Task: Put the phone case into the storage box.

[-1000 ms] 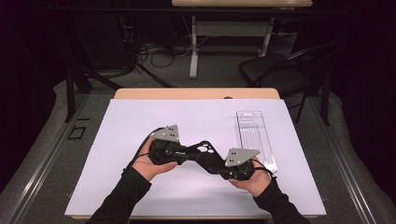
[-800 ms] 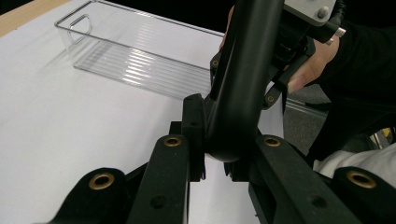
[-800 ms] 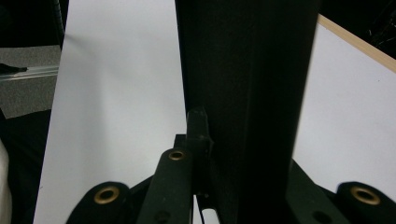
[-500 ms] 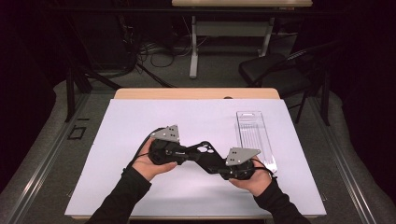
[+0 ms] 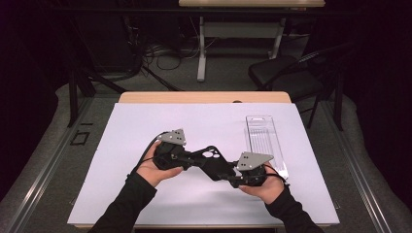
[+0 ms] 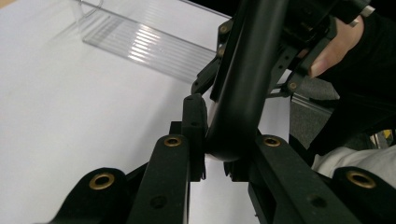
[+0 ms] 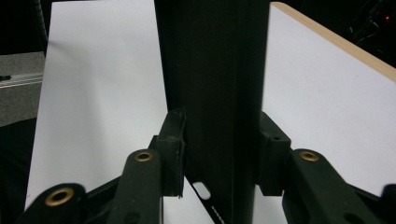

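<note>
A flat black part with round holes hangs over the white mat, bridging both grippers. My left gripper is shut on one end of it; in the left gripper view the pads pinch the part's smooth curved edge. My right gripper is at the other end. In the right gripper view the part's wide dark face stands between the jaws, which have just been opening. A thin gap shows beside the left pad.
A clear plastic tray lies on the right of the white mat, just beyond the right hand, and shows in the left gripper view. A black chair and a table's legs stand behind the table.
</note>
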Demonstrator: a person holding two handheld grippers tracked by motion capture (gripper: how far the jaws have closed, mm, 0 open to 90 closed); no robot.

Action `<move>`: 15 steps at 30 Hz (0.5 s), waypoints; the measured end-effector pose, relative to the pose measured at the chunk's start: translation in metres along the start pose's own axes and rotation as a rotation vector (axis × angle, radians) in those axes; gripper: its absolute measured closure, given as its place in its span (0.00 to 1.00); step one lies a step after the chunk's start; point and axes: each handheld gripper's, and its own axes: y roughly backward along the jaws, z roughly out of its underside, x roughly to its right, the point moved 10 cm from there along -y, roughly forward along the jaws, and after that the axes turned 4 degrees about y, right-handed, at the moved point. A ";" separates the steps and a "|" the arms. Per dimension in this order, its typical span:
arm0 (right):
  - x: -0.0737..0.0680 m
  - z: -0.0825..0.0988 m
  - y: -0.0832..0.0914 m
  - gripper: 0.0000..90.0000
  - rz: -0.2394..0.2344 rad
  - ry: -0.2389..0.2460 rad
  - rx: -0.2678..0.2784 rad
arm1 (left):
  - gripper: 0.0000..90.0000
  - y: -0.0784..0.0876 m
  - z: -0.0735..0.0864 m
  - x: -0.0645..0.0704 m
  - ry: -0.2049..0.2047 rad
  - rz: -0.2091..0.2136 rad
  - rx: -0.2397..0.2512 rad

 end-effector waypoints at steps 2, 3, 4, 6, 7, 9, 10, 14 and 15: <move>0.001 -0.001 0.001 0.64 0.008 -0.001 0.004 | 0.91 0.001 0.001 -0.002 0.013 -0.013 -0.012; 0.002 -0.001 0.002 0.64 0.015 -0.003 0.009 | 0.91 0.002 0.001 -0.003 0.017 -0.021 -0.018; 0.003 -0.002 0.002 0.63 0.019 -0.005 0.008 | 0.91 0.002 0.001 -0.003 0.022 -0.023 -0.020; 0.003 -0.002 0.003 0.62 0.026 -0.005 0.009 | 0.91 0.002 0.002 -0.004 0.032 -0.030 -0.034; 0.003 -0.003 0.003 0.61 0.029 -0.010 0.010 | 0.91 0.002 0.002 -0.005 0.034 -0.033 -0.036; 0.004 -0.004 0.004 0.60 0.043 -0.007 0.012 | 0.91 0.003 0.002 -0.006 0.033 -0.037 -0.042; 0.004 -0.004 0.004 0.59 0.050 -0.006 0.012 | 0.91 0.003 0.001 -0.006 0.041 -0.045 -0.043; 0.005 -0.005 0.006 0.59 0.067 -0.005 0.007 | 0.91 0.003 0.002 -0.007 0.054 -0.051 -0.060; 0.005 -0.004 0.006 0.59 0.070 -0.004 0.005 | 0.91 0.003 0.003 -0.008 0.053 -0.057 -0.064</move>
